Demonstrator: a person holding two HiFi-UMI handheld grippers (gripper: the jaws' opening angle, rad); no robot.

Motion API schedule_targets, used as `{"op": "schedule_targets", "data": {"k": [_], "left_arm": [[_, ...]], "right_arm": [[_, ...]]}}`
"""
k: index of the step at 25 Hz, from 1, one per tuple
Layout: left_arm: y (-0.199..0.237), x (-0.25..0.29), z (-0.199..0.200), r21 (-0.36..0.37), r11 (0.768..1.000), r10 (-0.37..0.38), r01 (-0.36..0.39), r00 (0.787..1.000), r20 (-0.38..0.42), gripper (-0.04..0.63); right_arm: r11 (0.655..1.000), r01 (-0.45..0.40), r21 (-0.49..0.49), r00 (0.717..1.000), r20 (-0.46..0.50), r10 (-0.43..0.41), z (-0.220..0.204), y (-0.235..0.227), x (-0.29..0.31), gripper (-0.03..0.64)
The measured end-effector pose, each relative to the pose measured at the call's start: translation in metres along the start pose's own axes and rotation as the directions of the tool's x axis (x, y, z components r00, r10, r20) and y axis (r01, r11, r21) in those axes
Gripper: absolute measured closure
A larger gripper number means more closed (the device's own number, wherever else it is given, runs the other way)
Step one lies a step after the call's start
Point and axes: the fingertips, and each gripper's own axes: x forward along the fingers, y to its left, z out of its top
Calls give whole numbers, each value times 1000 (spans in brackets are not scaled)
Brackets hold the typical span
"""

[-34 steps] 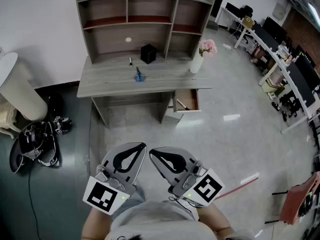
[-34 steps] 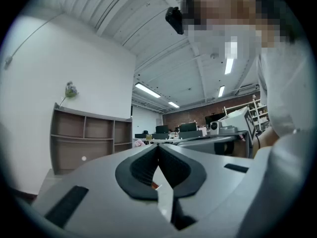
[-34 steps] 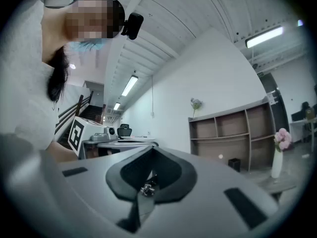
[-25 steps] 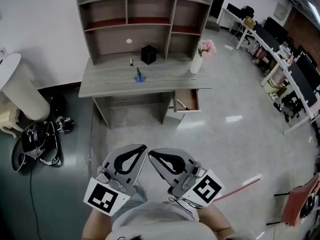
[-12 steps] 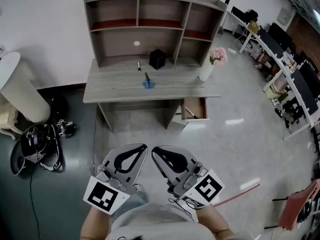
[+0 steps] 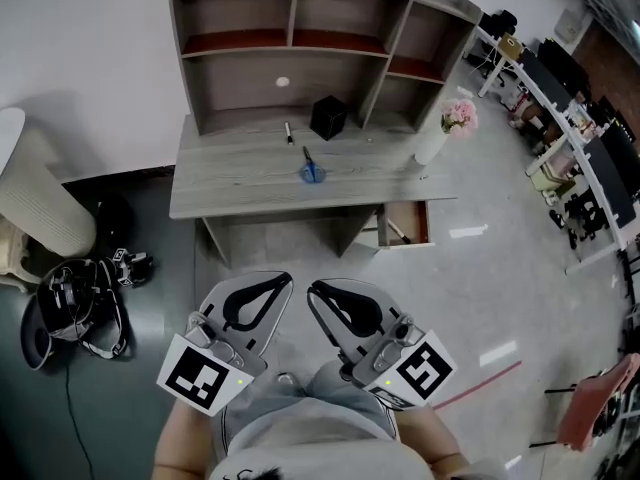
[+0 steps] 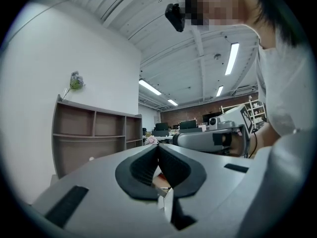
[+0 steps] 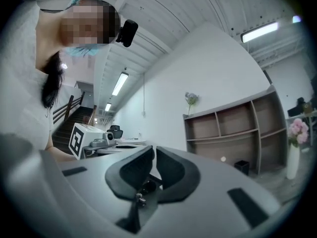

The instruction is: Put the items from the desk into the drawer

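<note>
Near our own body, low in the head view, we hold both claws over the grey floor [image 6: 480,298], well apart from the table [image 6: 230,193]. Our left claw [image 6: 285,279] has its jaws pressed together with nothing between them. Our right claw [image 6: 313,288] is likewise closed and empty. On the table lie a blue-handled tool [image 6: 312,172], a small pen [image 6: 288,131] behind it, a black box [image 6: 328,117] by the shelf unit [image 6: 290,78], and a white vase [image 6: 432,146] of pink flowers at the right end. Under that end the drawer [image 6: 423,223] stands open, a thin light object inside.
</note>
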Motion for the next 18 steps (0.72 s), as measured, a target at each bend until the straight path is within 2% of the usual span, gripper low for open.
{"op": "schedule_targets", "data": {"k": [5,13,18], "left_arm": [[26,20,-10,-32,999,-10,10,1000,-8,586],[65,76,-13,-46,999,12,-13,1000,-11,586],[95,120,-8,-29,999,32,-32,999,0,586]], "right_arm": [[1000,27,11,999,-32,-27,-11,-30,16,600],[1000,-26,6,998,-53,26,-17,-87,48,600],[998,-58,1,997,-44,58,-14,-136,66,600]]}}
